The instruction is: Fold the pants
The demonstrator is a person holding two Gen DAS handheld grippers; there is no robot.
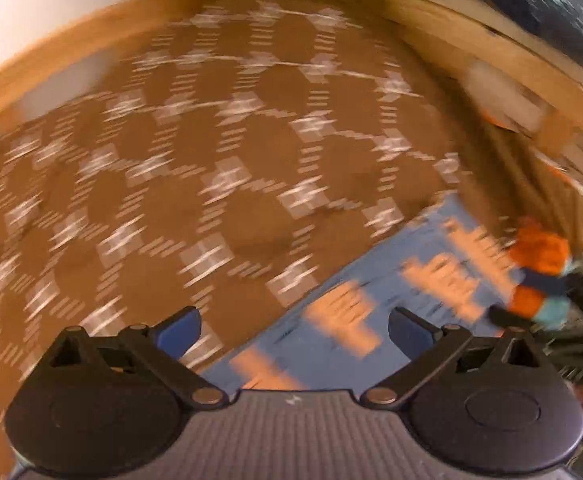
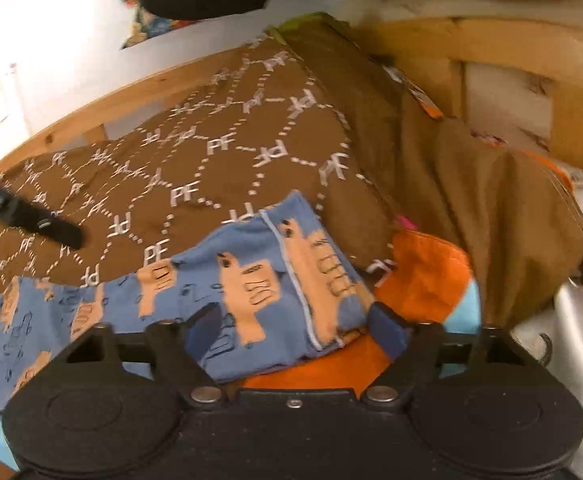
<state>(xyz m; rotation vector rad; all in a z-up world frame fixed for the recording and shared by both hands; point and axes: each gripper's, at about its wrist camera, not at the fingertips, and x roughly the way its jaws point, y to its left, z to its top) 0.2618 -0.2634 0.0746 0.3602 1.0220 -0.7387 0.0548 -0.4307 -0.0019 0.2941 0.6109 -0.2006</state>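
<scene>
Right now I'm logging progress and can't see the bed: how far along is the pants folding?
Early stage, I'd judge. Done: the blue patterned pants lie spread on the brown blanket, one end seemingly doubled over, though no neat fold shows. In hand: nothing; the right gripper is open over the cloth, and the left gripper is open above the pants' edge, view blurred. Left: grasping and folding.

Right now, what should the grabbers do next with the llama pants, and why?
Probably close the right gripper on the pants. Its fingers stand open around a bunched, seamed edge, holding nothing yet. The left gripper is open too, above the pants, its view blurred. Pinching first would let that edge be lifted over the brown blanket.
</scene>
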